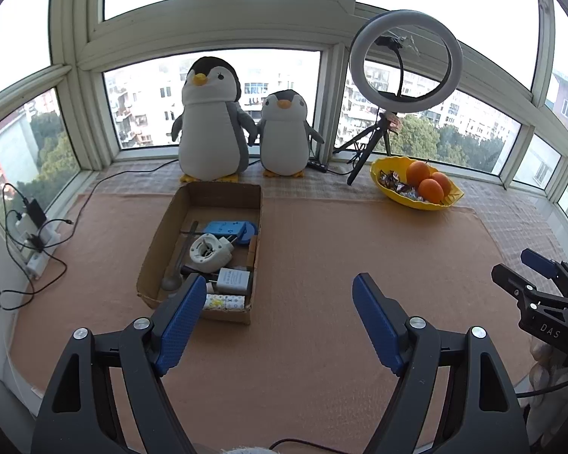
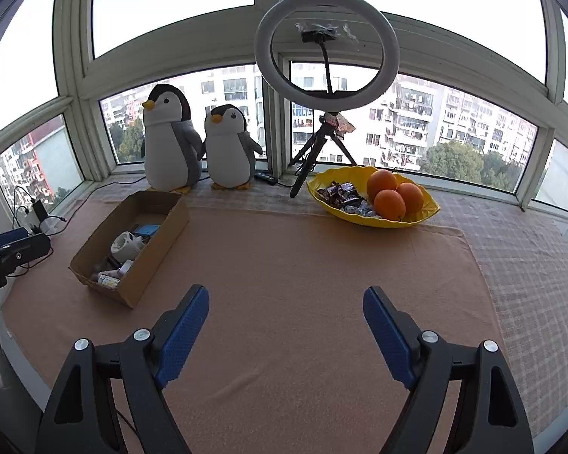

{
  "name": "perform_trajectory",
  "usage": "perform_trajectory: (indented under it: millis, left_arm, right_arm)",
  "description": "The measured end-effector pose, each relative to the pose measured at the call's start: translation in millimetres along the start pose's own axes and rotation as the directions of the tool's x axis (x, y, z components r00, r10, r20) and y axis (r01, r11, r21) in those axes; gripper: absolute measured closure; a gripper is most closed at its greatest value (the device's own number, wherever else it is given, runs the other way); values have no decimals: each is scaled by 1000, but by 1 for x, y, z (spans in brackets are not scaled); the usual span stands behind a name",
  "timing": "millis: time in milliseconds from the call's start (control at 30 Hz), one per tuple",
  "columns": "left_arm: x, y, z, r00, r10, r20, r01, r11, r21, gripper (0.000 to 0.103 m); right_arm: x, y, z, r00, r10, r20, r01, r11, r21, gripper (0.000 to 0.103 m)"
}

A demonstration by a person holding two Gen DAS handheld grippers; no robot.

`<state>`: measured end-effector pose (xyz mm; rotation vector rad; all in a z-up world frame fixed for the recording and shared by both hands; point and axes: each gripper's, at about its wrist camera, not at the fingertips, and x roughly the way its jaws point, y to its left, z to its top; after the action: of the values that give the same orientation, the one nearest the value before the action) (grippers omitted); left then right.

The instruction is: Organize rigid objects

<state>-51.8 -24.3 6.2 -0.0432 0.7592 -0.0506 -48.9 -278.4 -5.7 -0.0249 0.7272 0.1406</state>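
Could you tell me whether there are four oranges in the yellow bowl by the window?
No, the yellow bowl holds three oranges beside wrapped sweets.

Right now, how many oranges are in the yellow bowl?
3. One orange sits at the back, one on the right, one in front. More could hide behind them.

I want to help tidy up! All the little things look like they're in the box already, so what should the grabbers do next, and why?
Probably just draw both back and stop. The left gripper and right gripper are open and empty, the orange cloth shows no loose items, and the small objects already lie in the brown cardboard box.
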Motion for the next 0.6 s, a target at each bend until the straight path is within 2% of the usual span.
perform_trajectory:
  millis: [600]
  left_arm:
    - [10,3,6,1000,-10,-13,10,1000,1,23]
  right_arm:
    - [11,-1,5,1000,-4,-13,4,1000,1,23]
